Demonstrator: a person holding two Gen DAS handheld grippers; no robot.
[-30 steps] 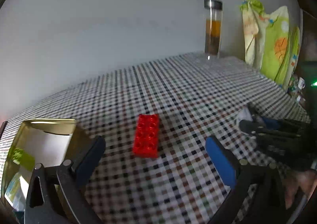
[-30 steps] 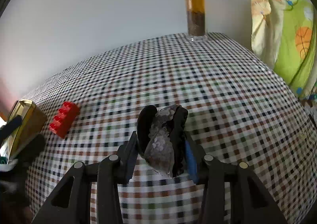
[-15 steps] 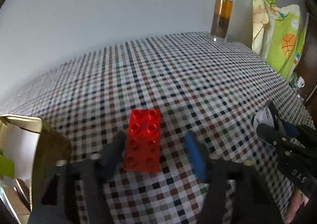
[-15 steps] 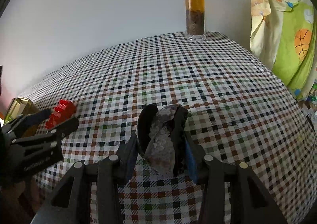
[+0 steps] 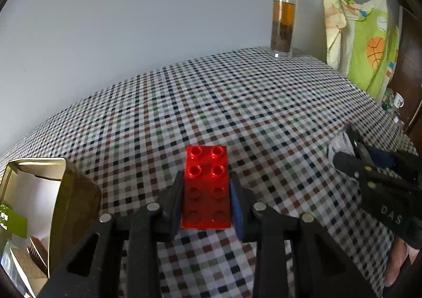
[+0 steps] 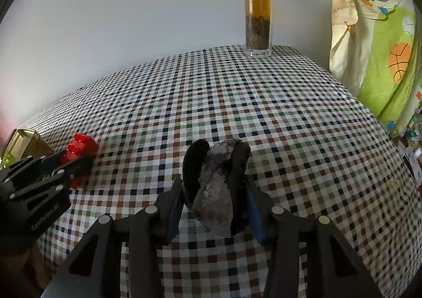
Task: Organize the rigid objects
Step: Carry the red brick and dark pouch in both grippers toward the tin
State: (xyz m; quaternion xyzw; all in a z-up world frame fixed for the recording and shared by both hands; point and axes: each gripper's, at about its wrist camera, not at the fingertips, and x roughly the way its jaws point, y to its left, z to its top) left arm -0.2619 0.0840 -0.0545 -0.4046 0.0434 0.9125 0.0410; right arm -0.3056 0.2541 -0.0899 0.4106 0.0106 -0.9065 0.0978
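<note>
While the red brick (image 5: 206,187) sits studs-up on the checked cloth (image 5: 237,103), the left gripper (image 5: 207,201) has just been closing w/ the brick between its jaws — both pads now look pressed against the long sides, over the near half of the brick. The far half w/ two rows of studs sticks out ahead of the fingertips. Seen from the right wrist cam, the same brick shows at far left, partly behind the left gripper's black body.

To do this step well: I'd judge the grip is far enough back to be lopsided, so lift straight up and slow, keep the brick level, and check it doesn't pivot nose-down before swinging it. Hard smooth plastic can slip if the squeeze is light.

The right gripper (image 6: 216,190) is pinching a grey scaly lump (image 6: 216,192), pads tight on both sides, low over the cloth near the table's middle.

Room — the gold tin (image 5: 66,192), lid off, stands just left of the left gripper; probably the drop spot, and its near wall is the edge to clear. Right gripper is well apart to the right. Glass bottle (image 6: 258,16) stands at the far edge by the wall, and a green-yellow cloth bag (image 6: 379,55) hangs past the right edge. Mid-table is bare.
</note>
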